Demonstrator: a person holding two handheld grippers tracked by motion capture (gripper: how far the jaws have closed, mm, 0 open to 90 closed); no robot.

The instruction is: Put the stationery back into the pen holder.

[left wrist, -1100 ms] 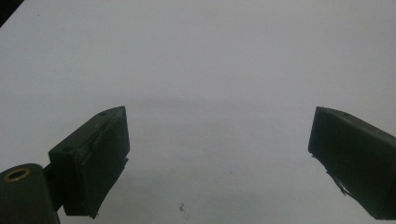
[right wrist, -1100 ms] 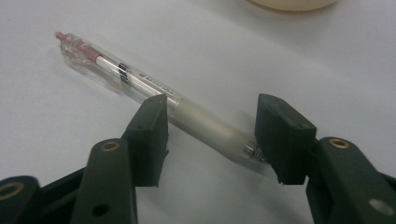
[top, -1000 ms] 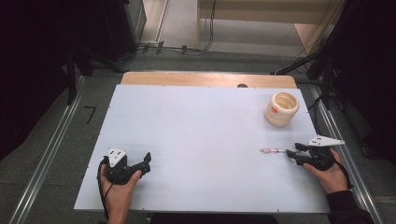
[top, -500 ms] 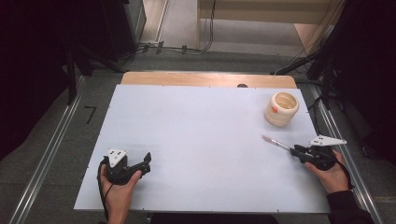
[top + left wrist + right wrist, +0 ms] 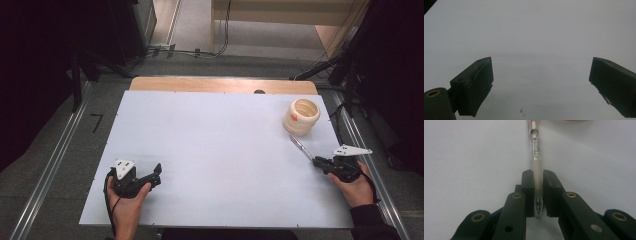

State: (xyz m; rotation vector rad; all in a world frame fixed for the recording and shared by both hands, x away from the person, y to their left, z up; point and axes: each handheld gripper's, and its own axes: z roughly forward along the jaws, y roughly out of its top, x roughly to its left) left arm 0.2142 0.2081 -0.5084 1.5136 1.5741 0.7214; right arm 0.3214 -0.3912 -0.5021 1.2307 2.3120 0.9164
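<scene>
My right gripper (image 5: 320, 162) (image 5: 537, 180) is shut on a clear pen (image 5: 300, 147) (image 5: 535, 147) near the table's right edge. The pen sticks out ahead of the jaws toward a cream ribbed cup (image 5: 301, 116) at the back right; its far end stops a little short of the cup. In the right gripper view the pen's tip end sits between the two black pads. My left gripper (image 5: 154, 174) (image 5: 541, 82) rests on the white table (image 5: 210, 145) at the front left, open, with bare table between its jaws.
A wooden strip (image 5: 220, 84) runs along the table's far edge. Metal rails (image 5: 50, 170) flank the table on both sides. Cables (image 5: 190, 50) lie on the floor beyond.
The right gripper has swung the pen from pointing left to pointing up-left toward the cup, lifting its far end. The left gripper has stayed put.
</scene>
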